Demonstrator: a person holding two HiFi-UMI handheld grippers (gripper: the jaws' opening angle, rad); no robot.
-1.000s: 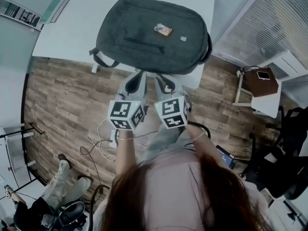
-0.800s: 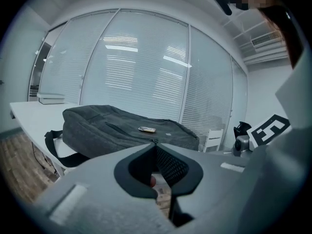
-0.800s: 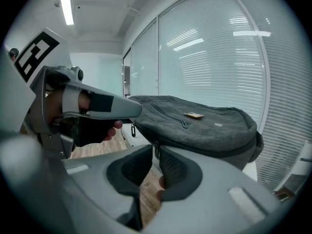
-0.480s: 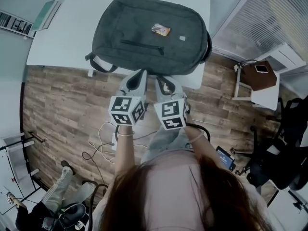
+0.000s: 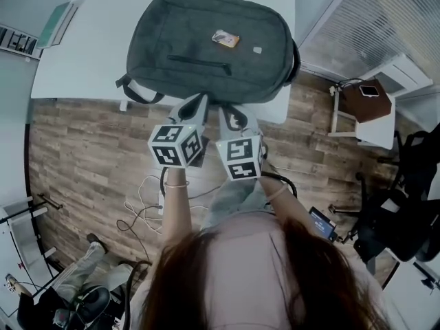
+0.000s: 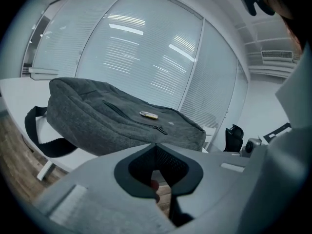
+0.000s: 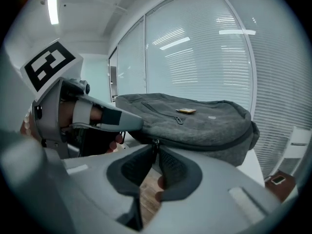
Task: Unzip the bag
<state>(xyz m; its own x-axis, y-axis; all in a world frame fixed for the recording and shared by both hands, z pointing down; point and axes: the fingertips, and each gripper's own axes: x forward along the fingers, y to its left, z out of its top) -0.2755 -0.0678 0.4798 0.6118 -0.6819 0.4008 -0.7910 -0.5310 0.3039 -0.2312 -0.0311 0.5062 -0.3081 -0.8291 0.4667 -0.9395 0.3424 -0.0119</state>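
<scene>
A dark grey backpack lies flat on the white table, with a small orange tag on top. Its front pocket zip is closed, the pull at the zip's right end. My left gripper is shut and empty at the bag's near edge, with the backpack just beyond its tips. My right gripper sits beside it, jaws together. A small zip pull on the bag's near side shows right at the right gripper's tips; I cannot tell if it is gripped.
Wooden floor lies below the table's near edge, with loose cables. A small side table with a phone stands at the right, black chairs behind it. Another person's legs show bottom left. Window blinds run behind the table.
My left gripper has rolled a little and sunk slightly toward the bag's near edge. The right gripper has barely moved. Both stay shut.
</scene>
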